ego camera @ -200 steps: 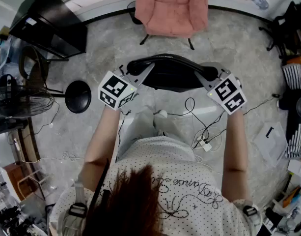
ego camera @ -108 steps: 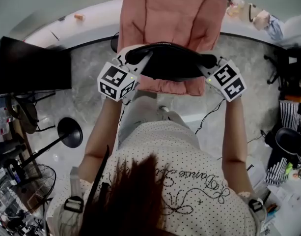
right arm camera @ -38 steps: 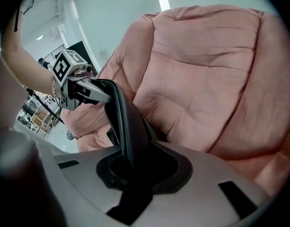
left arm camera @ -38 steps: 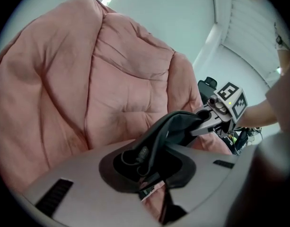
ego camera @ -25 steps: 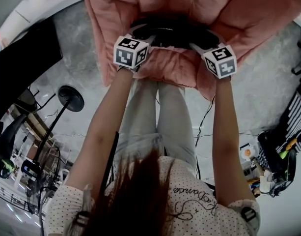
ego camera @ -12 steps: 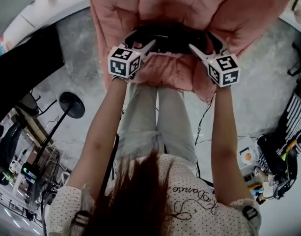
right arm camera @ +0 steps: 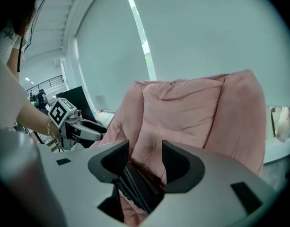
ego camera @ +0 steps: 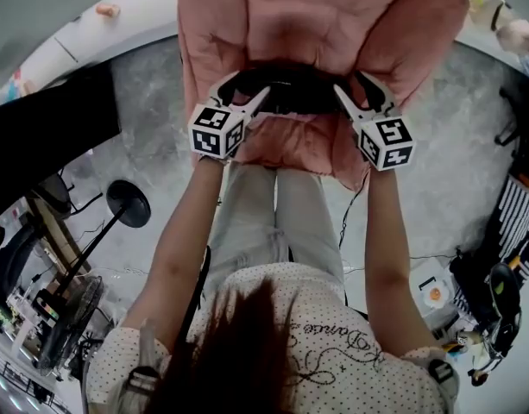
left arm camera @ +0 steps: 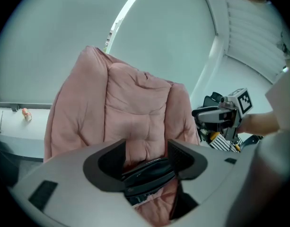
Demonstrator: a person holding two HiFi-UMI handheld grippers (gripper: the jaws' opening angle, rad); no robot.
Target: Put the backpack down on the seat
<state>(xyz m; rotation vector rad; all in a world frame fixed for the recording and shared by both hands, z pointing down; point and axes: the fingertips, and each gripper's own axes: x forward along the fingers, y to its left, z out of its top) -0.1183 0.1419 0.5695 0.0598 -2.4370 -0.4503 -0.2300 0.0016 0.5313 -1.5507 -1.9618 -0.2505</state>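
The black backpack lies flat on the seat of the pink padded chair. My left gripper is at its left end and my right gripper at its right end. Both pairs of jaws stand apart and are closing. In the left gripper view the backpack's edge sits low between the jaws of the left gripper, with gaps to both pads. In the right gripper view the backpack lies low between the jaws of the right gripper, close to the left one, and is not pinched.
The chair's tall backrest rises just beyond the backpack. A black screen and a round stand base are on the left. A fan stands at lower left. Cables and clutter lie on the floor to the right.
Both grippers held the backpack a second ago. Their jaws have since spread and let it go onto the seat. The grippers have drawn back a little toward the person.
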